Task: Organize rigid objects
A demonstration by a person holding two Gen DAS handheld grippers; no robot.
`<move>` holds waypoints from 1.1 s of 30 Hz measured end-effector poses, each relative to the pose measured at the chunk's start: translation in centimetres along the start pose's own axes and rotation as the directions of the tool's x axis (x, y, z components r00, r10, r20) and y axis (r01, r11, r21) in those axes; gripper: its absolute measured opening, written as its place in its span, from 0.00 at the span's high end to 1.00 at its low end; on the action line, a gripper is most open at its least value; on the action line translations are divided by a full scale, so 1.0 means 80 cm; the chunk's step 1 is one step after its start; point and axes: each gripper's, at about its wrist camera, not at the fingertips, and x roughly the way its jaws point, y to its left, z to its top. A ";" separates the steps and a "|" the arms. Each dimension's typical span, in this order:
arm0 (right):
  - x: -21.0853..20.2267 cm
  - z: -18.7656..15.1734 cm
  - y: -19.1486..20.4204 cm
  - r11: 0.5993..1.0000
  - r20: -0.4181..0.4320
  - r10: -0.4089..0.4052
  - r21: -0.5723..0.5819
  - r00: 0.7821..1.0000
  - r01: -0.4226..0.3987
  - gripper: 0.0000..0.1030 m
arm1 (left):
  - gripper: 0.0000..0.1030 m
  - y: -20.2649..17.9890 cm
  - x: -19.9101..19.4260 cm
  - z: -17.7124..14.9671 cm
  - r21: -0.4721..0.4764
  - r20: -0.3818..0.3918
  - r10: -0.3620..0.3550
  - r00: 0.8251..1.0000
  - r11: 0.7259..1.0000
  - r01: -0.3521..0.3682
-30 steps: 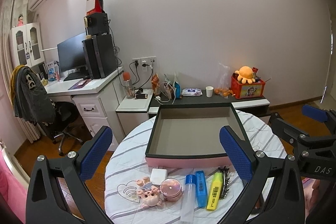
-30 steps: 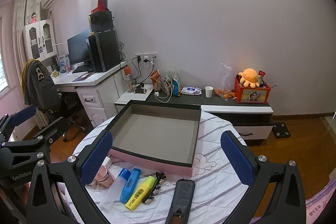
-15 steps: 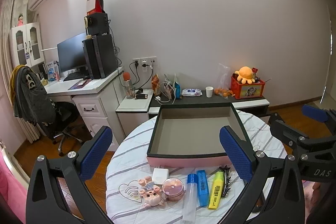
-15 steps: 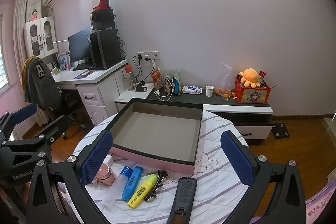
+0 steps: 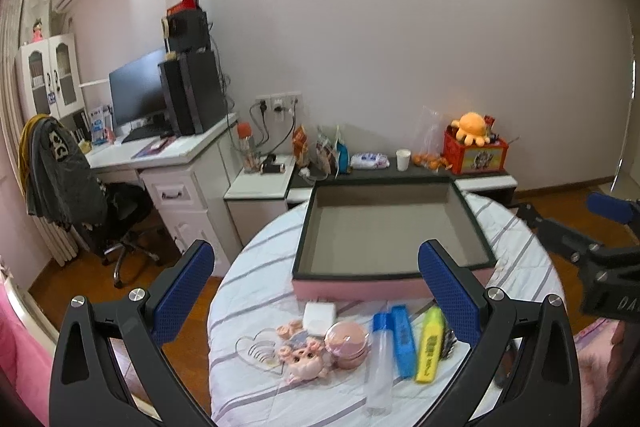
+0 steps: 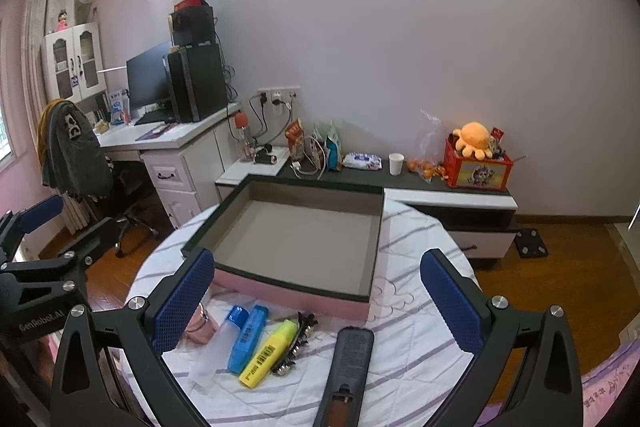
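Round desk (image 5: 256, 267) under a striped white cloth. On it, toward the far side, a shallow pink-sided box (image 5: 394, 227) with a dark rim, open, nothing inside that shows.

All the loose items lie in a row on the cloth just in front of the box's near wall, none touching it as far as I can tell. Left to right from the left wrist view:
- clear heart-shaped plaque (image 5: 256, 349)
- pink pig figure (image 5: 306, 365)
- white square charger (image 5: 319, 314), behind the pig
- round pink compact (image 5: 347, 339)
- clear tube with blue cap (image 5: 380, 359)
- blue highlighter (image 5: 403, 341)
- yellow highlighter (image 5: 430, 345)
- dark hair clip (image 6: 296, 341), tucked against the yellow highlighter
- black remote control (image 6: 348, 367), rightmost, nearest the right-hand tool

Left gripper (image 5: 316, 291): jaws spread wide, nothing between them, hanging above the row around the charger and compact. Right gripper (image 6: 316, 293): jaws likewise wide apart and empty, over the highlighters and the remote. Each tool's black frame shows at the edge of the other's view.

Progress, my reading: nothing done yet. Box empty, every item outside it. Whole job remains, about nine pieces to lift over the near wall. The remote and highlighters look like easy first picks; the flat plaque and thin hair clip likely the awkward ones.
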 end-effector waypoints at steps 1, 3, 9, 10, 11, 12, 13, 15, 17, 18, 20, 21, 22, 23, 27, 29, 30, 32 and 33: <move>0.003 -0.004 -0.002 1.000 -0.012 -0.005 0.005 1.000 0.005 0.00 | 0.00 0.004 0.004 -0.006 0.001 -0.011 -0.004 1.000 1.000 0.004; 0.010 -0.013 -0.006 1.000 -0.035 -0.012 0.015 0.999 0.013 0.00 | 0.00 0.007 0.011 -0.025 0.016 -0.025 -0.025 0.999 1.000 0.026; 0.041 -0.058 -0.020 0.998 -0.146 -0.046 0.037 0.988 0.052 0.00 | 0.00 0.017 0.052 -0.081 0.001 -0.179 -0.054 0.982 0.999 0.055; 0.046 -0.065 -0.021 0.997 -0.168 -0.056 0.040 0.984 0.064 0.00 | 0.00 0.015 0.057 -0.085 0.009 -0.192 -0.049 0.980 0.999 0.052; 0.057 -0.077 -0.026 0.995 -0.207 -0.081 0.040 0.975 0.091 0.00 | 0.00 0.014 0.059 -0.089 0.014 -0.196 -0.046 0.980 0.999 0.050; 0.064 -0.085 -0.029 0.993 -0.229 -0.104 0.037 0.968 0.115 0.00 | 0.00 0.014 0.061 -0.093 0.014 -0.201 -0.049 0.978 0.999 0.052; 0.070 -0.093 -0.032 0.990 -0.253 -0.127 0.031 0.959 0.139 0.00 | 0.00 0.013 0.063 -0.096 0.012 -0.209 -0.055 0.976 0.998 0.059; 0.087 -0.111 -0.040 0.983 -0.306 -0.168 0.019 0.937 0.182 0.00 | 0.00 0.010 0.068 -0.099 0.013 -0.216 -0.067 0.974 0.997 0.072; 0.098 -0.124 -0.047 0.981 -0.340 -0.174 0.026 0.924 0.194 0.00 | 0.00 0.007 0.071 -0.101 0.021 -0.221 -0.073 0.973 0.997 0.079; 0.105 -0.129 -0.048 0.980 -0.359 -0.175 0.024 0.917 0.197 0.00 | 0.00 0.006 0.072 -0.102 0.023 -0.222 -0.078 0.972 0.996 0.085; 0.112 -0.134 -0.046 0.980 -0.382 -0.177 0.013 0.907 0.197 0.00 | 0.00 0.002 0.075 -0.104 0.032 -0.226 -0.086 0.970 0.995 0.096; 0.113 -0.135 -0.045 0.981 -0.385 -0.175 0.008 0.906 0.193 0.00 | 0.00 0.000 0.077 -0.105 0.036 -0.230 -0.089 0.969 0.994 0.100; 0.115 -0.136 -0.044 0.982 -0.386 -0.172 0.005 0.906 0.189 0.00 | 0.00 -0.001 0.079 -0.106 0.038 -0.234 -0.089 0.968 0.994 0.100; 0.117 -0.137 -0.043 0.982 -0.388 -0.174 -0.002 0.905 0.188 0.01 | 0.00 -0.001 0.079 -0.107 0.041 -0.235 -0.088 0.968 0.994 0.100; 0.124 -0.139 -0.040 0.984 -0.402 -0.168 -0.013 0.900 0.177 0.05 | 0.00 0.001 0.081 -0.110 0.043 -0.234 -0.092 0.968 0.994 0.104; 0.122 -0.136 -0.035 0.987 -0.396 -0.153 -0.008 0.905 0.163 0.05 | 0.00 0.006 0.083 -0.110 0.035 -0.234 -0.088 0.968 0.995 0.099; 0.120 -0.134 -0.030 0.988 -0.389 -0.146 -0.010 0.910 0.154 0.05 | 0.00 0.012 0.084 -0.111 0.021 -0.235 -0.083 0.968 0.996 0.090; 0.115 -0.126 -0.020 0.989 -0.364 -0.140 -0.019 0.921 0.143 0.05 | 0.00 0.027 0.084 -0.114 -0.002 -0.241 -0.077 0.967 0.997 0.079; 0.114 -0.123 -0.013 0.991 -0.352 -0.132 -0.020 0.927 0.133 0.05 | 0.00 0.034 0.085 -0.116 -0.012 -0.247 -0.071 0.967 0.997 0.070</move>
